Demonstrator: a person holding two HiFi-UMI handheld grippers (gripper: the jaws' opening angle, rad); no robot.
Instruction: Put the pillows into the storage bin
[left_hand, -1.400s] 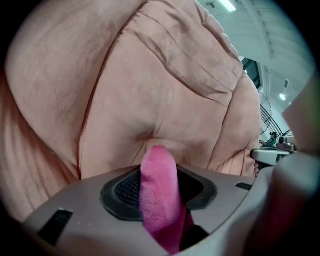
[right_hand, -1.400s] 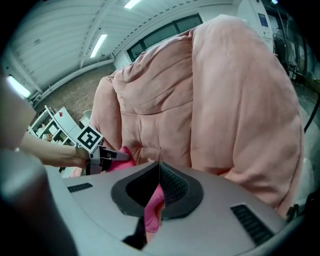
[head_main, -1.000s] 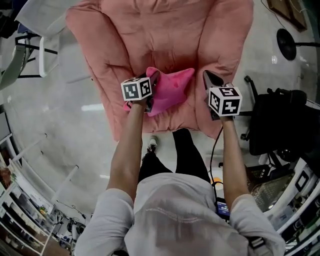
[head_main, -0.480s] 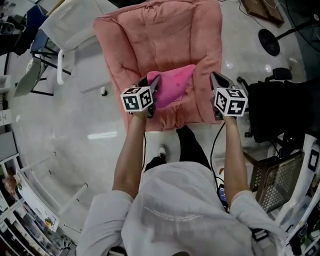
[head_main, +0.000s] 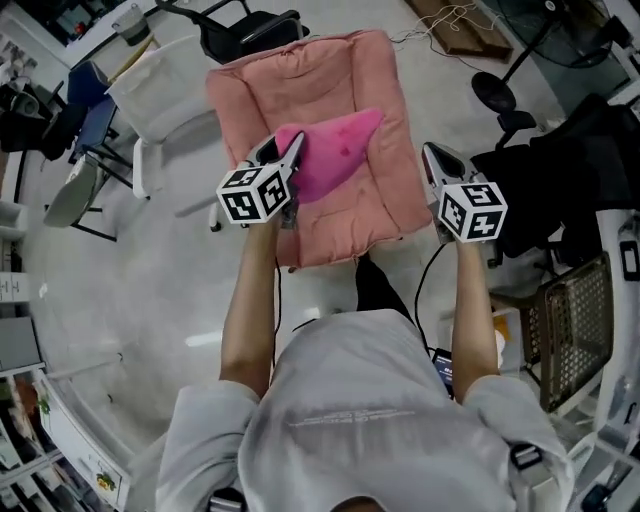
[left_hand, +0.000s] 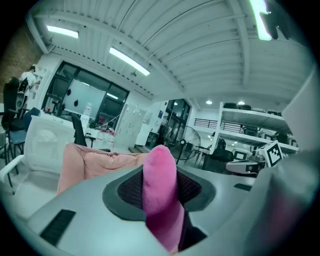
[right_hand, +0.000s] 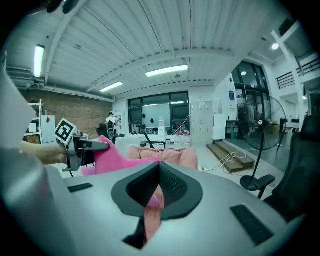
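Observation:
A large salmon-pink cushion (head_main: 330, 110) hangs above the floor, held up at its near edge. A smaller magenta pillow (head_main: 335, 150) lies on top of it. My left gripper (head_main: 285, 152) is shut on the magenta pillow (left_hand: 160, 172), whose fabric fills the gap between its jaws. Whether it also pinches the cushion (left_hand: 100, 162) I cannot tell. My right gripper (head_main: 435, 162) is shut on the cushion's right edge, and a fold of the salmon cushion (right_hand: 152, 212) sticks out between its jaws. The right gripper view shows the magenta pillow (right_hand: 112, 157) beside the left gripper (right_hand: 87, 146).
A white tub-like seat or bin (head_main: 150, 90) stands on the grey floor at the far left, with chairs (head_main: 240, 25) behind it. A black office chair (head_main: 560, 170) and a wire basket (head_main: 565, 320) are at the right. A fan base (head_main: 495, 92) stands beyond.
Both grippers have risen with the cushion and the magenta pillow. The head view has pulled up and back, so the cushion looks smaller and more floor shows around it.

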